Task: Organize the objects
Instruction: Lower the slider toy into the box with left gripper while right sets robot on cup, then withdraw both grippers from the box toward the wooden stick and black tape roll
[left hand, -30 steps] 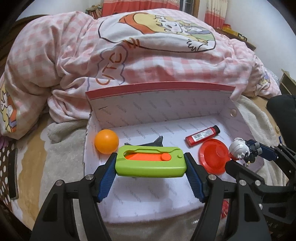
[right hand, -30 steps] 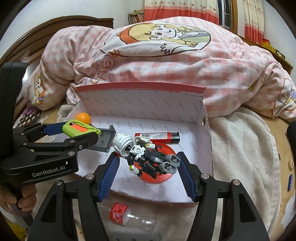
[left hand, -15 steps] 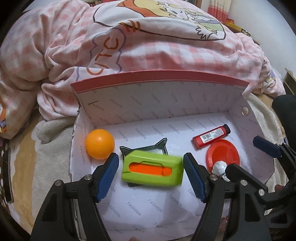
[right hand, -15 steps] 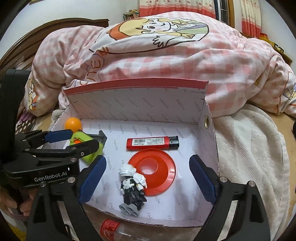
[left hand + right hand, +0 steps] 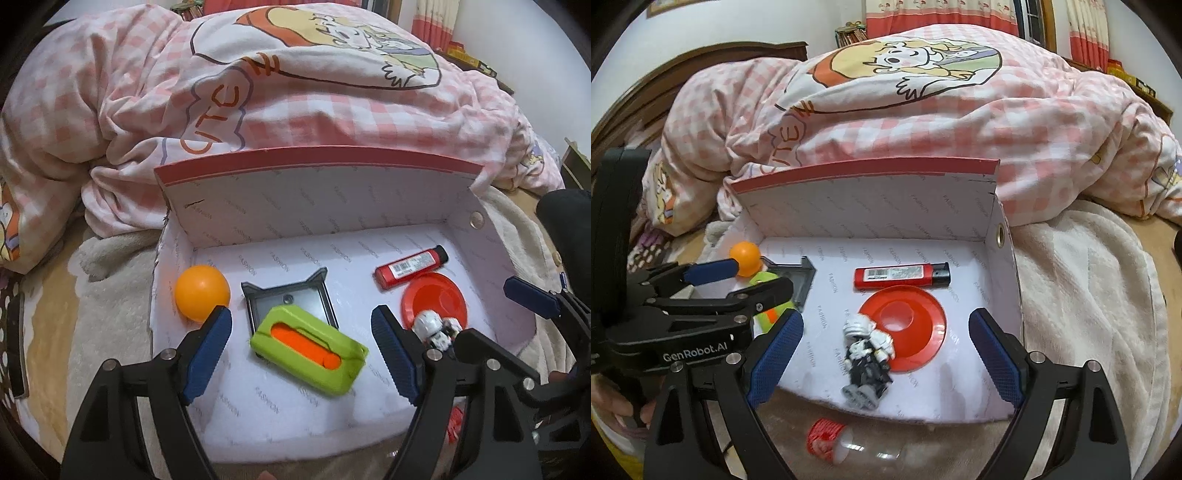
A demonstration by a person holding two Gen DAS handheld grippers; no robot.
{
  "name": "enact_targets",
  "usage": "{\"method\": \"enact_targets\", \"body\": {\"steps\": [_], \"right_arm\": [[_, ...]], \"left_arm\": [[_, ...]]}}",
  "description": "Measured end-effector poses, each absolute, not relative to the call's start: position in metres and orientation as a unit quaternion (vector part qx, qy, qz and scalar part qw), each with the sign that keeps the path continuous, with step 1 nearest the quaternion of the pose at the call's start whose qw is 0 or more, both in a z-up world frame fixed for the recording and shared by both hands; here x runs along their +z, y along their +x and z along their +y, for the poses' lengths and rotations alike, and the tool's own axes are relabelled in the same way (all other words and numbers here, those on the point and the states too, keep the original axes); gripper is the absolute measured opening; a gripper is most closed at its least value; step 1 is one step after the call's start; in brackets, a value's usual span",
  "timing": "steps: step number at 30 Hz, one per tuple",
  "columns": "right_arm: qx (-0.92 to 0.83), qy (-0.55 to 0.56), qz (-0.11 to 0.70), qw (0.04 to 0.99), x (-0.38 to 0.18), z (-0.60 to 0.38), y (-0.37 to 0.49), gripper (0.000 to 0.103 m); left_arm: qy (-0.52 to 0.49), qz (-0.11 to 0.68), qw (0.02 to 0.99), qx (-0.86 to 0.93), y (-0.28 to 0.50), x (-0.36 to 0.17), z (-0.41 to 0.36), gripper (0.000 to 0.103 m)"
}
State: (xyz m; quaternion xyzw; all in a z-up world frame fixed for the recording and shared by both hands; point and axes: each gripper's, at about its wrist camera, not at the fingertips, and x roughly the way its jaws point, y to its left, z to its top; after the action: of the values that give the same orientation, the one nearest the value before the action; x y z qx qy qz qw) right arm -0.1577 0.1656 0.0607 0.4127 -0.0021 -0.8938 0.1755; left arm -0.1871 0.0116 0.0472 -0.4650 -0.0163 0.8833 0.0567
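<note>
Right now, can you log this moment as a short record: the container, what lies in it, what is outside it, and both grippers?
container: open white box with red rim, on a bed
contents: orange ball, dark tray, green and orange case leaning on the tray, red lighter, red disc, toy robot figure partly on the disc
outside: clear bottle with red label, at the box's near edge
left gripper: open, jaws just been opening, case between the fingers, untouched
right gripper: open, just opened, figure released
</note>
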Motion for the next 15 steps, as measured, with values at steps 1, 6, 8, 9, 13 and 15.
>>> {"method": "enact_targets", "body": {"steps": [1, 6, 8, 9, 13, 15], "right_arm": [[-0.893, 0.412, -0.008, 0.178, 0.063, 0.167, -0.155, 0.093], [-0.893, 0.409, -0.025, 0.186, 0.073, 0.169, -0.134, 0.093], [-0.894, 0.405, -0.026, 0.187, 0.077, 0.170, -0.123, 0.093], [-0.894, 0.405, -0.027, 0.187, 0.078, 0.170, -0.118, 0.093], [-0.887, 0.415, -0.048, 0.198, 0.081, 0.175, -0.099, 0.093], [-0.884, 0.418, -0.057, 0.201, 0.082, 0.179, -0.088, 0.093]], "left_arm": [[-0.463, -0.016, 0.058, 0.884, -0.183, 0.049, 0.012, 0.079], [-0.454, -0.018, 0.065, 0.888, -0.161, 0.062, 0.010, 0.079], [-0.451, -0.019, 0.068, 0.890, -0.151, 0.066, 0.010, 0.079], [-0.449, -0.019, 0.069, 0.890, -0.147, 0.068, 0.011, 0.079], [-0.443, -0.016, 0.076, 0.893, -0.122, 0.076, 0.009, 0.079], [-0.441, -0.009, 0.078, 0.894, -0.114, 0.079, 0.012, 0.079]]}}
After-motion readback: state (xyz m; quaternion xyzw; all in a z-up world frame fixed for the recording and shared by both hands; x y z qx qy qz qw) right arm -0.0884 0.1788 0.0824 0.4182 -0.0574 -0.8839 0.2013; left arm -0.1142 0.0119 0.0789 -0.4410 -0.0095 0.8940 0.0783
